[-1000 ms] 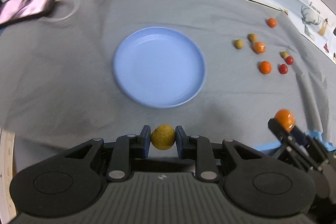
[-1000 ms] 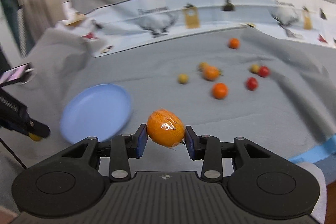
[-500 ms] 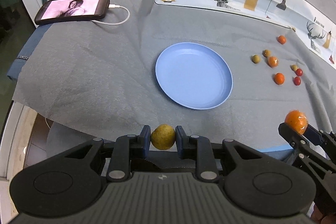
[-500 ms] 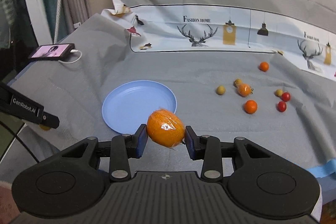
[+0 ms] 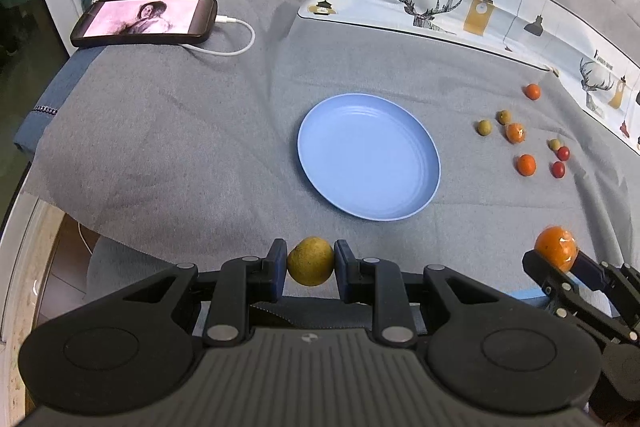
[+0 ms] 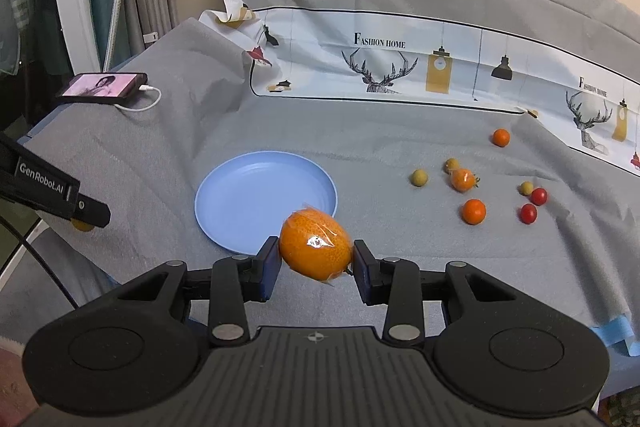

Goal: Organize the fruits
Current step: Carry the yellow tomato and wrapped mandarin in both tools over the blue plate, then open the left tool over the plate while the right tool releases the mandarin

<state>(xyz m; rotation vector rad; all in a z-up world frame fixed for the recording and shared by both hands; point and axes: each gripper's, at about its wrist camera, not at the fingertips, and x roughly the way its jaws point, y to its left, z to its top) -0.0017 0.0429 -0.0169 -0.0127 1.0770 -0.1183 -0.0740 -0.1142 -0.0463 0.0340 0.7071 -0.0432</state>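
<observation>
My left gripper [image 5: 310, 262] is shut on a small yellow-green fruit [image 5: 311, 261], held above the near edge of the grey cloth. My right gripper [image 6: 316, 255] is shut on a plastic-wrapped orange fruit [image 6: 315, 243]; the left wrist view shows the same fruit [image 5: 556, 253] at the lower right. An empty blue plate [image 5: 368, 157] lies on the cloth beyond both grippers, and it is also in the right wrist view [image 6: 256, 195]. Several small orange, red and yellow-green fruits [image 5: 525, 164] lie scattered to the right of the plate, likewise in the right wrist view [image 6: 473, 211].
A phone [image 5: 145, 22] with a lit screen and a white cable [image 5: 236, 47] lies at the far left of the cloth. A printed white cloth [image 5: 440, 3] runs along the back. The table edge drops off at the left and near side. Blue tape [image 6: 616, 337] marks the near right corner.
Both grippers have pulled back and risen from the plate with their fruits still held; the plate and loose fruits look farther away and the phone has come fully into view.
</observation>
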